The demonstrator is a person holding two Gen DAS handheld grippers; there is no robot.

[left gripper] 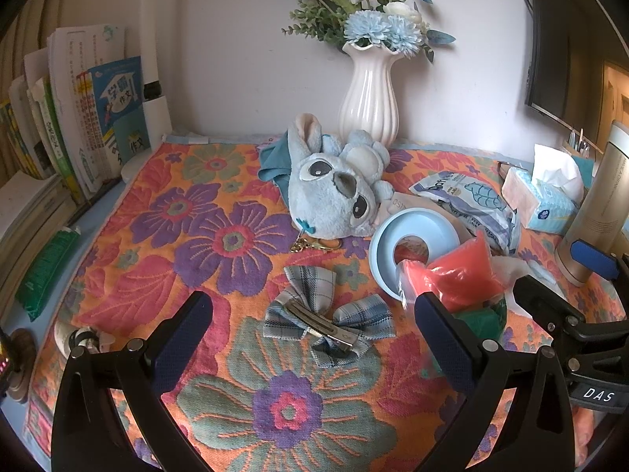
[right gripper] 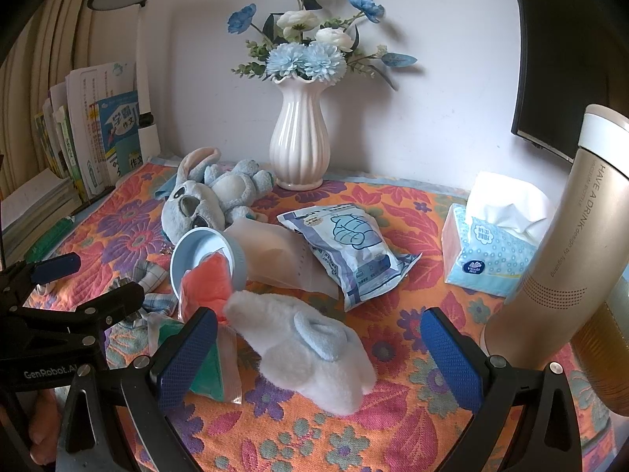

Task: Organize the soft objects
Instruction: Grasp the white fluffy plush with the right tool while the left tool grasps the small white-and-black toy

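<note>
A grey-blue plaid bow hair clip lies on the flowered cloth, and my left gripper stands open just over it, a finger on each side. Behind it lies a pale blue plush toy. A white fluffy plush piece with a blue ear lies between the open fingers of my right gripper. A red bag and a green bag sit between the two grippers, against a blue ring-shaped dish. My right gripper also shows at the right of the left wrist view.
A white vase of flowers stands at the back wall. A wipes pack, a tissue pack and a tall gold bottle fill the right side. Books and a lamp line the left.
</note>
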